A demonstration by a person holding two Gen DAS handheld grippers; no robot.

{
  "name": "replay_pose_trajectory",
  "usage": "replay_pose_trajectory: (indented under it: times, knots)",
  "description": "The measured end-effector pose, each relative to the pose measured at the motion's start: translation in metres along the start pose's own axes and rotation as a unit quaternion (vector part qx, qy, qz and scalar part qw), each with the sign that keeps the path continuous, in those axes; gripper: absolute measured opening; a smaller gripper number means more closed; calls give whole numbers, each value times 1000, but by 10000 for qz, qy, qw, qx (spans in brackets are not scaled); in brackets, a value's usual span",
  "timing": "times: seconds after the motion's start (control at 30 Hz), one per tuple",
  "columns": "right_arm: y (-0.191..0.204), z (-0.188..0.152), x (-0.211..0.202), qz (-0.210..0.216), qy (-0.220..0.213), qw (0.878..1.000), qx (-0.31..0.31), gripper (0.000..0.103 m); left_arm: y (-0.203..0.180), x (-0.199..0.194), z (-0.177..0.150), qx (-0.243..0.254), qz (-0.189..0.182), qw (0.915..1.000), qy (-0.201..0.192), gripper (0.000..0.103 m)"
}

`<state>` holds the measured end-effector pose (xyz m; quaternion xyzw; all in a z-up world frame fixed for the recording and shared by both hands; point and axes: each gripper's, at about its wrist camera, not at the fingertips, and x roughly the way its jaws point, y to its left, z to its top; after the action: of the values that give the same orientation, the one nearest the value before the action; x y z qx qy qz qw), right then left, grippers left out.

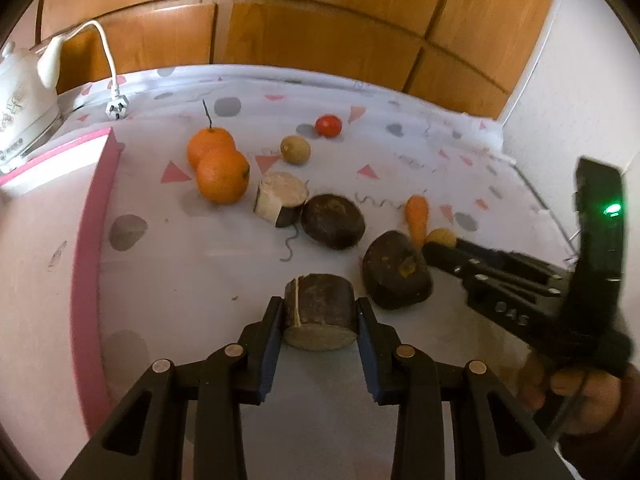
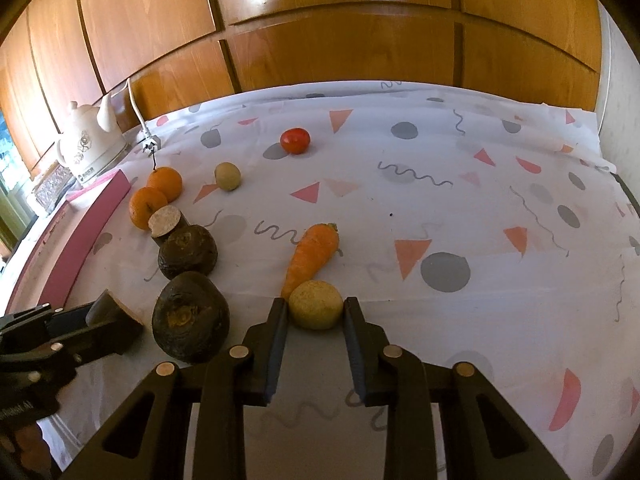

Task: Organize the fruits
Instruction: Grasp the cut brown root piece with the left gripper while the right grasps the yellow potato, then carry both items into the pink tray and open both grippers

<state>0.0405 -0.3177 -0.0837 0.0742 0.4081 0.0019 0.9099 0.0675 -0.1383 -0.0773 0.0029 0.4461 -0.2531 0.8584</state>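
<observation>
In the left wrist view my left gripper (image 1: 319, 308) is shut on a dark, cut root chunk (image 1: 318, 320) resting on the patterned tablecloth (image 1: 192, 280). In the right wrist view my right gripper (image 2: 315, 306) is shut on a small yellowish round fruit (image 2: 316, 304), which touches the tip of a carrot (image 2: 314, 254). Two dark round roots (image 2: 190, 322) (image 2: 187, 252) lie between the grippers. Farther back are a pale-faced cut chunk (image 1: 280, 196), two oranges (image 1: 222, 176), a brownish-green fruit (image 1: 295, 150) and a red tomato (image 1: 329, 125).
A pink-edged tray (image 1: 90, 208) runs along the left. Behind it stand a white kettle (image 2: 90, 146) and a loose white plug (image 1: 117, 108). Wooden cabinet doors (image 2: 340, 40) close off the back, and a pale wall (image 1: 580, 80) the right. A hand (image 1: 580, 396) holds the right gripper.
</observation>
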Motion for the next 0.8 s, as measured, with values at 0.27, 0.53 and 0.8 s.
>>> replay_pose_trajectory:
  times: [0.27, 0.53, 0.8]
  knots:
    - [4, 1, 0, -108, 36, 9999, -58, 29, -7, 6, -4, 328, 250, 9989, -234, 35]
    - [12, 2, 2, -363, 51, 9990, -253, 29, -6, 7, -7, 348, 252, 9985, -331, 35]
    - [15, -2, -1, -482, -10, 9985, -267, 28, -2, -2, -4, 215, 250, 9993, -178, 35]
